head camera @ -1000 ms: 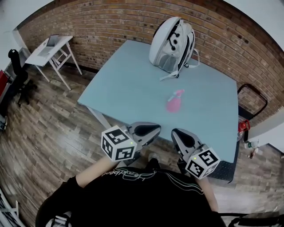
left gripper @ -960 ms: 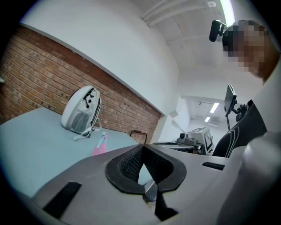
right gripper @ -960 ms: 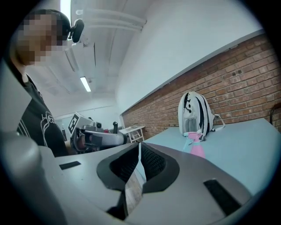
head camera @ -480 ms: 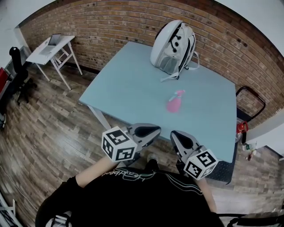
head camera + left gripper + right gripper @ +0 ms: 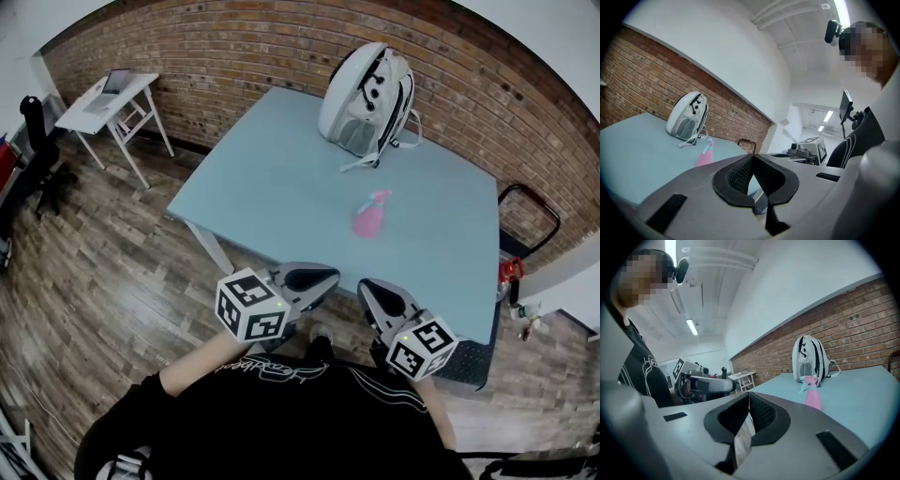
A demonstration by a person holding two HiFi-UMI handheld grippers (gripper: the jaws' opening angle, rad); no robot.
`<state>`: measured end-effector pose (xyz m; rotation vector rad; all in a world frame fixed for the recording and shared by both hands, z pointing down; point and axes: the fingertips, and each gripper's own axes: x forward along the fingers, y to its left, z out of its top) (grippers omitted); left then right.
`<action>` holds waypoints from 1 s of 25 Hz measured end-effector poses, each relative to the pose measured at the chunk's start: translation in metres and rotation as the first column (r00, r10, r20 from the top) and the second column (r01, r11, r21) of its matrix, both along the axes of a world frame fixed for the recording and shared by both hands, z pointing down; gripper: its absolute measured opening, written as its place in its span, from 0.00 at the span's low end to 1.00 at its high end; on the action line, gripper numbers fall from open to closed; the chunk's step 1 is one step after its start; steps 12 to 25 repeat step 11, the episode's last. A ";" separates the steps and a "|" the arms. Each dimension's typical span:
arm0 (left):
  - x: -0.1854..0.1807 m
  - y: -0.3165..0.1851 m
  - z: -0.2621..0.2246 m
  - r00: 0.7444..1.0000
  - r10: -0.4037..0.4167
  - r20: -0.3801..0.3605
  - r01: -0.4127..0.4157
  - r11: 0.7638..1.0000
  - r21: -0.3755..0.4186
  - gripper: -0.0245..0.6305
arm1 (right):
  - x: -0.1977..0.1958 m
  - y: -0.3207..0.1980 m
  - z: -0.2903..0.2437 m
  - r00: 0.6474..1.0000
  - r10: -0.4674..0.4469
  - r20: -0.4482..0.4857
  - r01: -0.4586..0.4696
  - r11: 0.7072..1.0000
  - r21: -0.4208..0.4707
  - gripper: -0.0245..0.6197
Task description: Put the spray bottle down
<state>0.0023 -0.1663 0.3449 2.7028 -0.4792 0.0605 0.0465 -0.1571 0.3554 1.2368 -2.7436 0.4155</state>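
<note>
The pink spray bottle point(image 5: 367, 217) with a pale blue trigger stands upright by itself on the light blue table point(image 5: 272, 187); it also shows in the left gripper view point(image 5: 705, 154) and the right gripper view point(image 5: 813, 395). Both grippers hang side by side off the table's near edge, close to the person's body and well short of the bottle. My left gripper point(image 5: 323, 277) has its jaws shut tip to tip on nothing point(image 5: 752, 157). The right gripper point(image 5: 370, 286) is shut too, with nothing held point(image 5: 749, 393).
A white backpack point(image 5: 366, 94) stands at the table's far side, behind the bottle. A brick wall runs along the back. A white folding table with a laptop point(image 5: 108, 98) is at the far left, and a black chair frame point(image 5: 532, 211) sits right of the table. The floor is wood.
</note>
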 end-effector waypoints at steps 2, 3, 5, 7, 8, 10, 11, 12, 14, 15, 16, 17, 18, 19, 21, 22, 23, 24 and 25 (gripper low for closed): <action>0.001 0.001 0.001 1.000 0.002 0.000 -0.002 1.000 -0.002 0.05 | 0.001 0.000 0.000 1.000 0.001 0.000 -0.001 1.000 0.000 0.06; 0.001 0.001 0.001 1.000 0.002 0.001 -0.002 1.000 -0.003 0.05 | 0.001 0.000 0.000 1.000 0.002 0.000 -0.002 1.000 0.000 0.06; 0.002 0.001 0.001 1.000 0.002 0.002 -0.002 1.000 -0.005 0.05 | 0.002 0.000 0.000 1.000 0.002 -0.001 -0.002 1.000 -0.001 0.06; 0.002 0.001 0.001 1.000 0.003 0.003 -0.003 1.000 -0.007 0.05 | 0.003 0.000 0.000 1.000 0.002 -0.003 -0.002 1.000 -0.003 0.06; 0.003 0.000 0.001 1.000 0.004 0.004 -0.003 1.000 -0.008 0.05 | 0.003 -0.001 0.000 1.000 0.002 -0.003 -0.002 1.000 -0.003 0.06; 0.005 -0.001 0.001 1.000 0.005 0.005 -0.005 1.000 -0.006 0.05 | 0.004 -0.002 0.000 1.000 0.000 -0.003 0.000 1.000 -0.003 0.06; 0.006 -0.002 0.001 1.000 0.006 0.005 -0.006 1.000 -0.005 0.05 | 0.005 -0.003 0.000 1.000 -0.001 -0.003 0.001 1.000 -0.002 0.06; 0.006 -0.002 0.001 1.000 0.006 0.005 -0.006 1.000 -0.005 0.05 | 0.005 -0.003 0.000 1.000 -0.001 -0.003 0.001 1.000 -0.002 0.06; 0.006 -0.002 0.001 1.000 0.006 0.005 -0.006 1.000 -0.005 0.05 | 0.005 -0.003 0.000 1.000 -0.001 -0.003 0.001 1.000 -0.002 0.06; 0.006 -0.002 0.001 1.000 0.006 0.005 -0.006 1.000 -0.005 0.05 | 0.005 -0.003 0.000 1.000 -0.001 -0.003 0.001 1.000 -0.002 0.06; 0.006 -0.002 0.001 1.000 0.006 0.005 -0.006 1.000 -0.005 0.05 | 0.005 -0.003 0.000 1.000 -0.001 -0.003 0.001 1.000 -0.002 0.06; 0.006 -0.002 0.001 1.000 0.006 0.005 -0.006 1.000 -0.005 0.05 | 0.005 -0.003 0.000 1.000 -0.001 -0.003 0.001 1.000 -0.002 0.06; 0.006 -0.002 0.001 1.000 0.006 0.005 -0.006 1.000 -0.005 0.05 | 0.005 -0.003 0.000 1.000 -0.001 -0.003 0.001 1.000 -0.002 0.06; 0.006 -0.002 0.001 1.000 0.006 0.005 -0.006 1.000 -0.005 0.05 | 0.005 -0.003 0.000 1.000 -0.001 -0.003 0.001 1.000 -0.002 0.06; 0.006 -0.002 0.001 1.000 0.006 0.005 -0.006 1.000 -0.005 0.05 | 0.005 -0.003 0.000 1.000 -0.001 -0.003 0.001 1.000 -0.002 0.06; 0.006 -0.002 0.001 1.000 0.006 0.005 -0.006 1.000 -0.005 0.05 | 0.005 -0.003 0.000 1.000 -0.001 -0.003 0.001 1.000 -0.002 0.06; 0.006 -0.002 0.001 1.000 0.006 0.005 -0.006 1.000 -0.005 0.05 | 0.005 -0.003 0.000 1.000 -0.001 -0.003 0.001 1.000 -0.002 0.06; 0.006 -0.002 0.001 1.000 0.006 0.005 -0.006 1.000 -0.005 0.05 | 0.005 -0.003 0.000 1.000 -0.001 -0.003 0.001 1.000 -0.002 0.06; 0.006 -0.002 0.001 1.000 0.006 0.005 -0.006 1.000 -0.005 0.05 | 0.005 -0.003 0.000 1.000 -0.001 -0.003 0.001 1.000 -0.002 0.06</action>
